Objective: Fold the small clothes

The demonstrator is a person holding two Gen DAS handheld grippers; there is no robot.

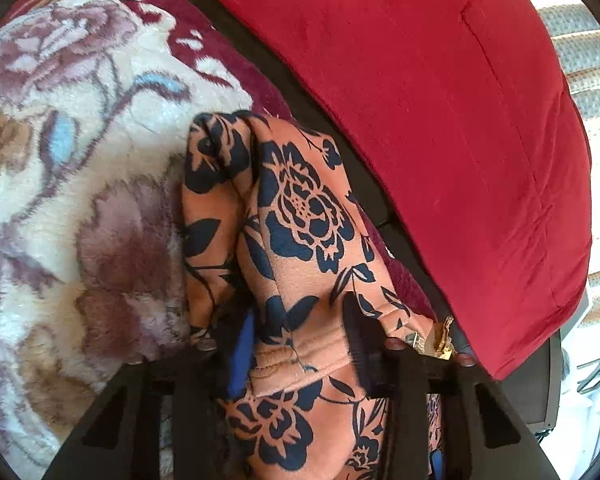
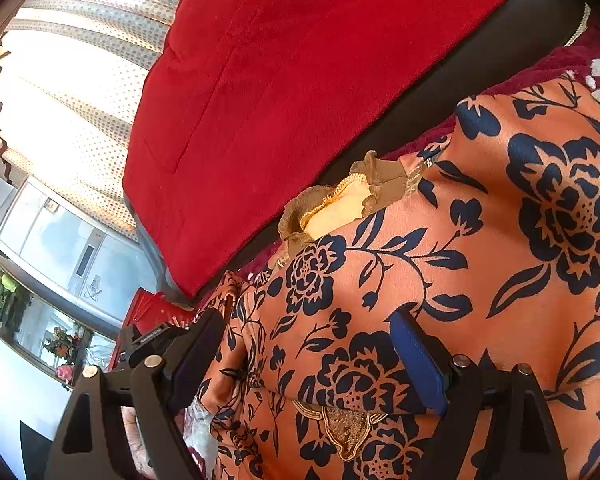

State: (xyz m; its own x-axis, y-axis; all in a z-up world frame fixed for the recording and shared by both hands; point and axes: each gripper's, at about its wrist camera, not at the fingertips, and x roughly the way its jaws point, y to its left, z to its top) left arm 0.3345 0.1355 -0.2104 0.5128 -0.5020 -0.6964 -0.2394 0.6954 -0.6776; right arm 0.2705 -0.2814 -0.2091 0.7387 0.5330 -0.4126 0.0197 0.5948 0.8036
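Left gripper (image 1: 296,344) pinched a bunched fold of the orange floral garment (image 1: 296,216); cloth filled the gap between its fingers and ran forward and up from them, long axis along the pointing line, gripper pitched down. Right gripper (image 2: 312,360) stood spread, garment lying between its fingers, pads not pressing. Left hand judged nearer for the fold. Garment lay over the floral blanket (image 1: 80,184); beyond, a red cushion (image 1: 440,100), then curtains (image 2: 80,80).
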